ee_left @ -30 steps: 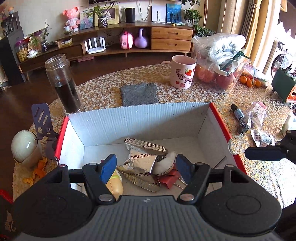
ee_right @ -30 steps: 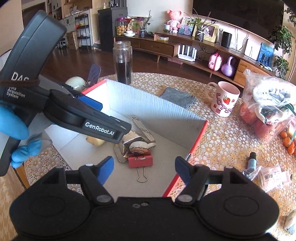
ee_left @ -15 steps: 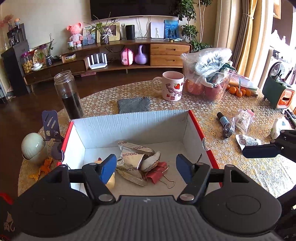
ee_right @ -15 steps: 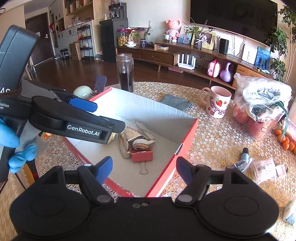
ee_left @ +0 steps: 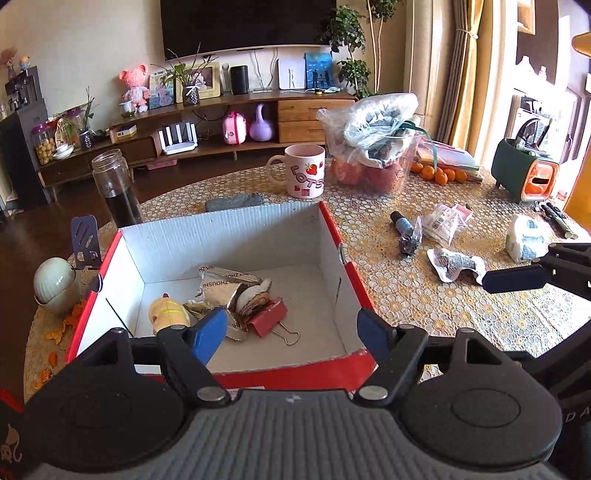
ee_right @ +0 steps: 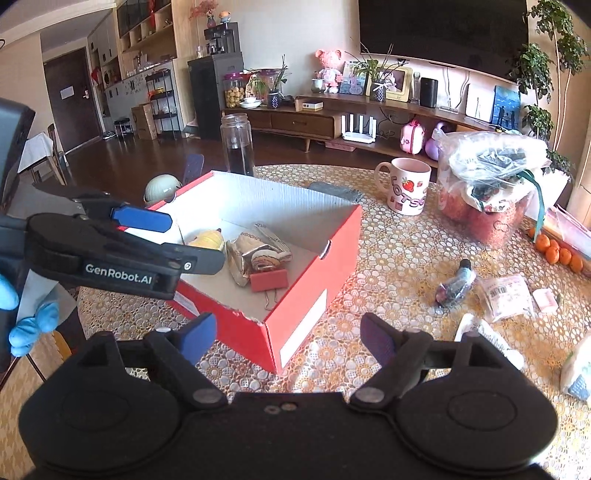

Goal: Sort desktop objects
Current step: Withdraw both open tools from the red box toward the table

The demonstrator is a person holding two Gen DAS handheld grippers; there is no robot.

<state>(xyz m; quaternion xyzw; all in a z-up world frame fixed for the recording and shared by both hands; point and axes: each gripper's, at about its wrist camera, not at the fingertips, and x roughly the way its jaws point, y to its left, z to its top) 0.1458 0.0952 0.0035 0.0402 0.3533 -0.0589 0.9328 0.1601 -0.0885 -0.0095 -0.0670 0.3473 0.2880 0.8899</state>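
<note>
With the box (ee_left: pixel 236 236) at the left already loaded, both grippers, left (ee_left: pixel 291 326) and right (ee_right: pixel 288 338), are held empty, fingers just spread wider, and a reach rightward to the wrappers (ee_left: pixel 445 221) on the surface (ee_left: pixel 406 295) is judged next.

Dark wood floor (ee_right: pixel 122 155), long wooden sideboard (ee_left: pixel 229 122), wall-mounted television (ee_left: pixel 247 22), sunlit curtains (ee_left: pixel 461 74)

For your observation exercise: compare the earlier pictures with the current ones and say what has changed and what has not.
Both tools, left and right, have drawn back from the box toward its near edge, and their jaws have just been opening, with nothing between them. The clip, wrapper and mug lie as before.
</note>
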